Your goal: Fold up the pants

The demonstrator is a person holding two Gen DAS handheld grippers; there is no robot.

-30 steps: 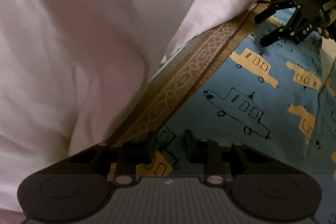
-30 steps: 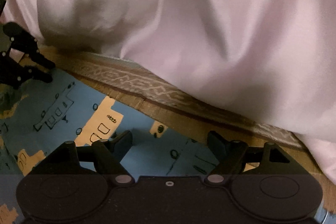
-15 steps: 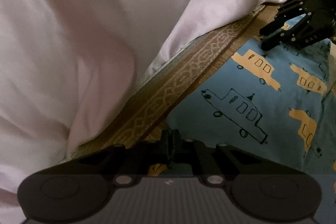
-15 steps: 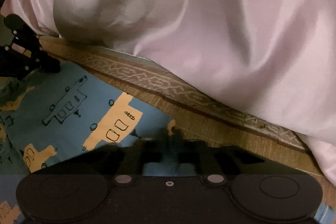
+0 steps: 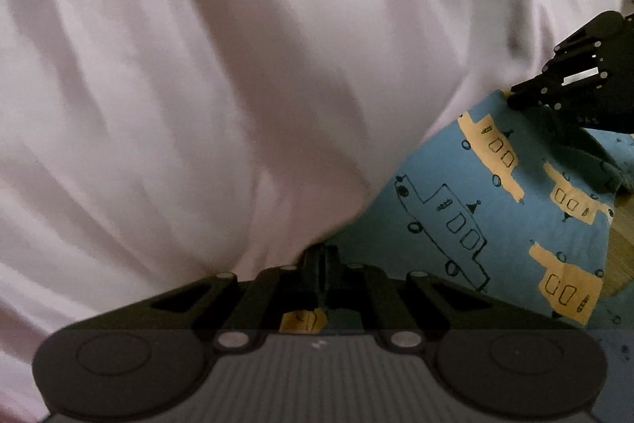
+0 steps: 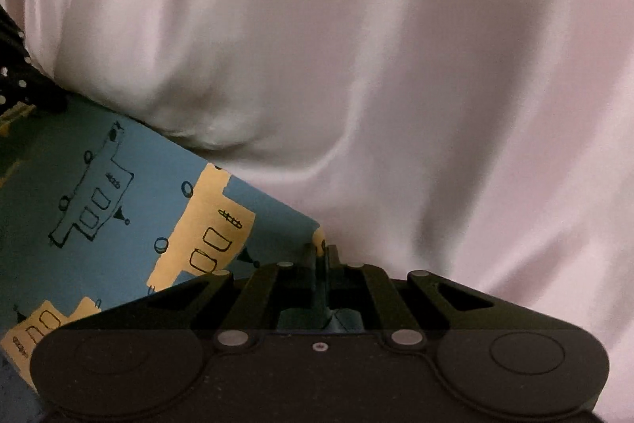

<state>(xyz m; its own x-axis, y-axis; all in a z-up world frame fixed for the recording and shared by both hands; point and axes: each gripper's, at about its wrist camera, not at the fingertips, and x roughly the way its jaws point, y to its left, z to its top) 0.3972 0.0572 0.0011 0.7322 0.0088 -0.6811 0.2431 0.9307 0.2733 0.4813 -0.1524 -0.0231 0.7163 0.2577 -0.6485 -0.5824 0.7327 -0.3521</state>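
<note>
The pants [image 5: 495, 209] are blue cloth printed with yellow and outlined cars; they also show in the right wrist view [image 6: 119, 209]. My left gripper [image 5: 319, 264] is shut on the near edge of the pants and holds it lifted. My right gripper [image 6: 321, 256] is shut on the same edge further along. The right gripper also shows in the left wrist view [image 5: 515, 100], pinching the cloth's far corner. The left gripper's black frame [image 6: 20, 86] shows at the left edge of the right wrist view.
A pale pink sheet [image 5: 237, 66] fills most of both views behind the pants, and it shows in the right wrist view [image 6: 396, 66] too. A strip of woven mat [image 5: 622, 248] shows at the right edge.
Both grippers closed on the edge of the pants, then lifted it. The patterned mat border dropped out of view and the pink sheet now fills the background.
</note>
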